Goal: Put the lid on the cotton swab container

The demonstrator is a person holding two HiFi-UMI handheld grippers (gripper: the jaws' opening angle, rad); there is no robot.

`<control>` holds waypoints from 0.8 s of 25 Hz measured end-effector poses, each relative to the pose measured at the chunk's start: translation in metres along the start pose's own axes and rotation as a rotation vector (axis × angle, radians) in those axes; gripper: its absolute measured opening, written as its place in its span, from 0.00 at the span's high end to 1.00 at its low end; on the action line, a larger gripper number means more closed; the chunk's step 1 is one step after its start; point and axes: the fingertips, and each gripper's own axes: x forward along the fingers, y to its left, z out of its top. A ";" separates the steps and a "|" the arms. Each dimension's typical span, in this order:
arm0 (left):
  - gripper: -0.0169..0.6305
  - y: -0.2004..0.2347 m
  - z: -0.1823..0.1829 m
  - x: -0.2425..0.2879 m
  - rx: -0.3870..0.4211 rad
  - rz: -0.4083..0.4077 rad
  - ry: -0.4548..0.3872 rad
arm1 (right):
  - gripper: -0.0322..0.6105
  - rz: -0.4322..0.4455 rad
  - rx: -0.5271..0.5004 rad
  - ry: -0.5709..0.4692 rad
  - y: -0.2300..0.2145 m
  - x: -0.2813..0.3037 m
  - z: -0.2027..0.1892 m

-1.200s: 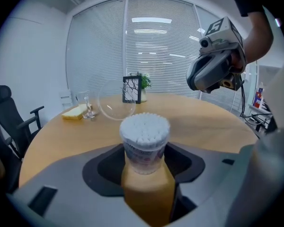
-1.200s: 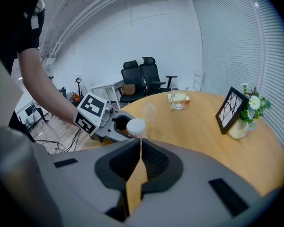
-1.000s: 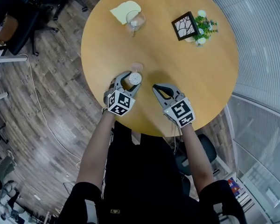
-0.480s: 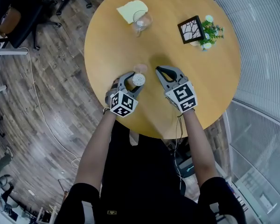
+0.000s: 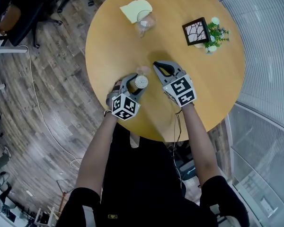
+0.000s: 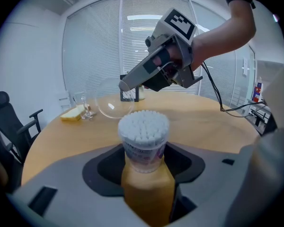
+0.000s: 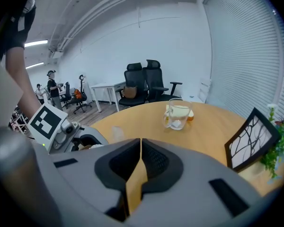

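The left gripper (image 5: 136,83) jaws grasp the uncapped cotton swab container (image 6: 143,136). The right gripper (image 5: 156,66) jaws are clenched on the clear lid (image 6: 113,99), just beyond the container.

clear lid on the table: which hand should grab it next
Right. The right gripper has its fingers shut on nothing and points close to the clear lid, while the left gripper is busy gripping the cotton swab container.
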 end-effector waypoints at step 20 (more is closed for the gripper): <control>0.57 -0.001 -0.001 0.002 0.010 0.000 0.005 | 0.94 0.055 0.002 -0.014 0.021 0.005 -0.001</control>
